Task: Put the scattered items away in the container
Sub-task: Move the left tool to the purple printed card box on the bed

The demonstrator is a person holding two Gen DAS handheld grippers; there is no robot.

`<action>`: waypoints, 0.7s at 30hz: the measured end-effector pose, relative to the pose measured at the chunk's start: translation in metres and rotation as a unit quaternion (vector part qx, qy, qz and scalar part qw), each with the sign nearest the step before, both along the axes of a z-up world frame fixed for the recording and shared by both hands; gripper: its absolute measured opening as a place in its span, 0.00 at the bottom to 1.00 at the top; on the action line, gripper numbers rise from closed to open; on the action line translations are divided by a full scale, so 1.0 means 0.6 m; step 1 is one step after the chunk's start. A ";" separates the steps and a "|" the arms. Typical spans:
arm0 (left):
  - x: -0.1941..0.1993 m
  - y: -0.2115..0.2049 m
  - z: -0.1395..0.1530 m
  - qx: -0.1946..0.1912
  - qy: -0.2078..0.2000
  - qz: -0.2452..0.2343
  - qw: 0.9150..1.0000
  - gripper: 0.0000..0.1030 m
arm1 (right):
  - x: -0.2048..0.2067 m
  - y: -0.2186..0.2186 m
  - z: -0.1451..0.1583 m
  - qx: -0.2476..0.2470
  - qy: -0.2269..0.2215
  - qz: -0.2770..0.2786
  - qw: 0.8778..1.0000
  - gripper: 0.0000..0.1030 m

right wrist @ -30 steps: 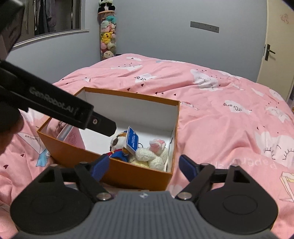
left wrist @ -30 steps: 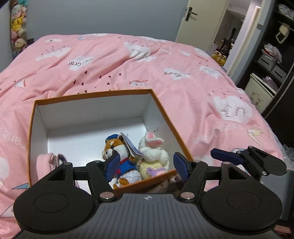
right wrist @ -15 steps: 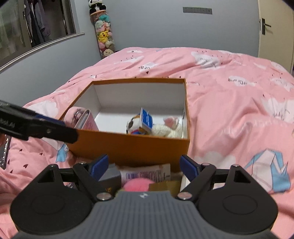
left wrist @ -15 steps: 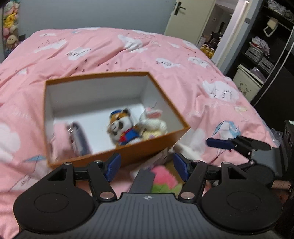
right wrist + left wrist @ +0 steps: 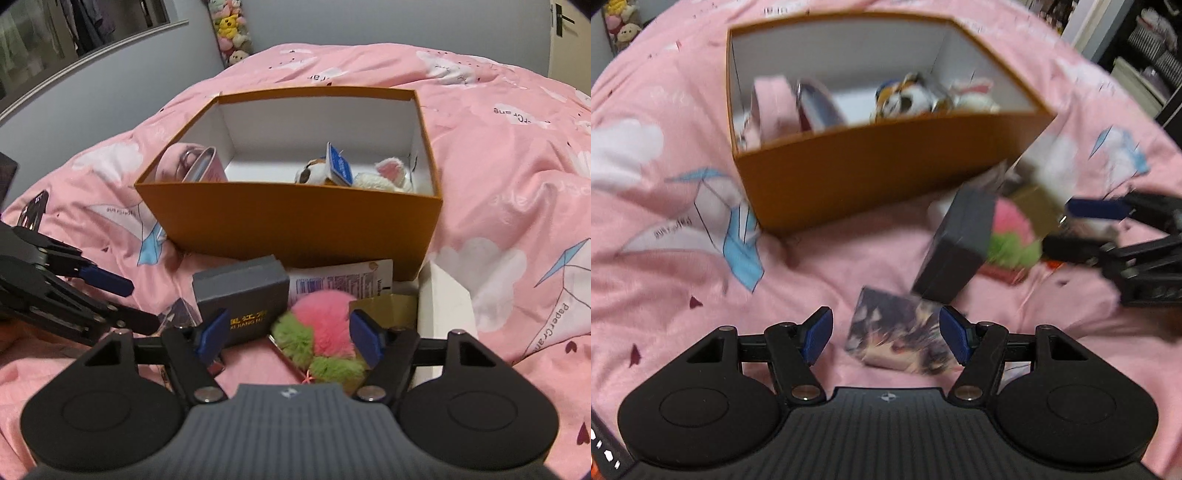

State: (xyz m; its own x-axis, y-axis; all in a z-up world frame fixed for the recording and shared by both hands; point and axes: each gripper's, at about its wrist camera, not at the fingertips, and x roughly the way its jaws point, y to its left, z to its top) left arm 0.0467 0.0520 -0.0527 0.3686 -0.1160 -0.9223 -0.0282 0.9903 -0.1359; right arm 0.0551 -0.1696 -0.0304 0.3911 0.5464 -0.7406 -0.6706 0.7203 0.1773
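Note:
An orange box (image 5: 295, 225) with white walls sits on the pink bed. It holds a pink tin (image 5: 201, 168), a dog plush (image 5: 314, 173) and a white rabbit plush (image 5: 388, 179). In front of it lie a grey box (image 5: 243, 299), a pink and green pompom (image 5: 321, 332), a printed packet (image 5: 343, 282), a gold item (image 5: 388, 306) and a white box (image 5: 447, 306). My right gripper (image 5: 288, 338) is open, just above the pompom. My left gripper (image 5: 884, 338) is open around a small patterned box (image 5: 897, 339), apart from it. The grey box (image 5: 956, 247) stands beyond.
The pink duvet (image 5: 498, 147) covers the whole bed. A grey wall and a column of plush toys (image 5: 231, 33) stand behind. A door (image 5: 565, 33) is at the far right. The left gripper shows in the right wrist view (image 5: 74, 291).
Both grippers have pulled back from over the orange box and dropped low in front of it. The scattered items have come into view between the fingers.

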 end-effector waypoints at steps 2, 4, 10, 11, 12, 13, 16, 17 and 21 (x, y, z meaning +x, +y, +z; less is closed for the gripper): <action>0.006 0.002 -0.013 -0.005 0.011 -0.007 1.000 0.73 | 0.001 0.001 -0.002 -0.001 0.004 0.003 1.000 0.72; 0.015 0.003 -0.027 -0.012 0.028 -0.013 0.999 0.73 | 0.002 0.003 -0.005 -0.002 0.008 0.005 1.000 0.72; 0.028 0.000 -0.055 0.002 0.053 -0.028 0.998 0.77 | 0.005 0.008 -0.013 -0.009 0.018 0.010 1.000 0.72; 0.030 0.003 -0.059 -0.006 0.056 -0.026 0.998 0.79 | 0.006 0.010 -0.014 -0.010 0.020 0.011 1.000 0.72; 0.033 0.006 -0.063 -0.014 0.060 -0.023 0.998 0.80 | 0.006 0.011 -0.016 -0.011 0.022 0.012 1.000 0.72; 0.036 0.009 -0.067 -0.020 0.064 -0.020 0.998 0.81 | 0.007 0.013 -0.017 -0.013 0.023 0.013 1.000 0.72; 0.042 0.015 -0.079 -0.046 0.072 -0.015 0.996 0.84 | 0.007 0.018 -0.020 -0.017 0.025 0.017 0.999 0.72; 0.044 0.017 -0.083 -0.061 0.075 -0.013 0.995 0.83 | 0.006 0.019 -0.021 -0.018 0.025 0.018 0.999 0.72; 0.045 0.026 -0.090 -0.079 0.079 -0.002 0.994 0.79 | 0.006 0.019 -0.021 -0.021 0.025 0.017 0.999 0.72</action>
State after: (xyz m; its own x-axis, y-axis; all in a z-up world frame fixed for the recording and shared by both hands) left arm 0.0738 0.0678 -0.1068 0.2203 -0.2659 -0.9385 -0.0579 0.9569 -0.2847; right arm 0.0589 -0.1582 -0.0433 0.3357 0.5271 -0.7807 -0.6855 0.7051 0.1813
